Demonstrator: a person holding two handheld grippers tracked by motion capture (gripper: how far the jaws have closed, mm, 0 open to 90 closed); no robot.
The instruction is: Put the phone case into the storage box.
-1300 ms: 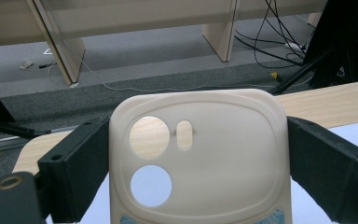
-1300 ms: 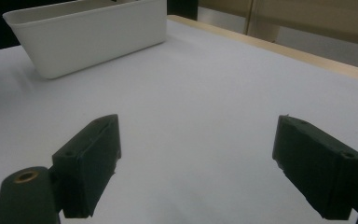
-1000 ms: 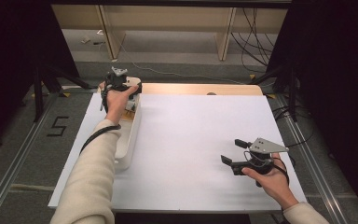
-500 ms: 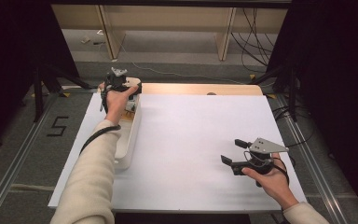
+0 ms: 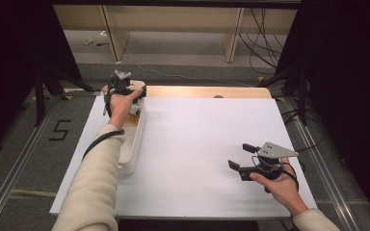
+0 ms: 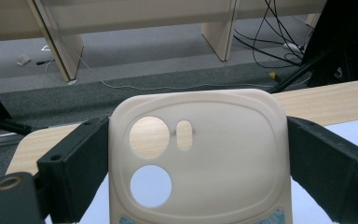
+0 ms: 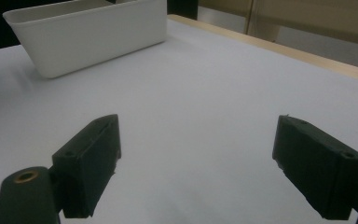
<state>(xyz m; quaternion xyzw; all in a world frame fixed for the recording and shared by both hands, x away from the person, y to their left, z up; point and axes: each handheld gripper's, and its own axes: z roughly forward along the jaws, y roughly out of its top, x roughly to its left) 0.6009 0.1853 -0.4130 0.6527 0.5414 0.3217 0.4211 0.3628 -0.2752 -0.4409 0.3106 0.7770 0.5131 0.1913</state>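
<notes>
We take the long white bin point(image 5: 134, 144) at the left edge of the white table point(image 5: 207, 144) as our landmark. Our left gripper point(image 5: 123, 85) is held above the bin's far end, near the table's back left corner, and its jaws are clamped on a cream phone case point(image 6: 199, 158). In the left gripper view each black jaw presses a side edge of the case. The case stands upright between them, its back toward the camera, with two round camera cut-outs and a small oval slot at its upper left. A blue-patterned patch shows along its bottom edge. Through the upper cut-out we see the wooden strip point(image 5: 207, 91) along the table's far edge, and through the lower one the white tabletop. Our left hand point(image 5: 118, 103) wraps the gripper from below; the sleeve runs back along the bin. Our right gripper point(image 5: 243, 158) is well apart from the bin, across the table toward the near right corner, low over the white surface. Its jaws stand wide with nothing between them, bare tabletop showing in the gap. In the right gripper view the bin point(image 7: 88, 32) lies far off at upper left.
</notes>
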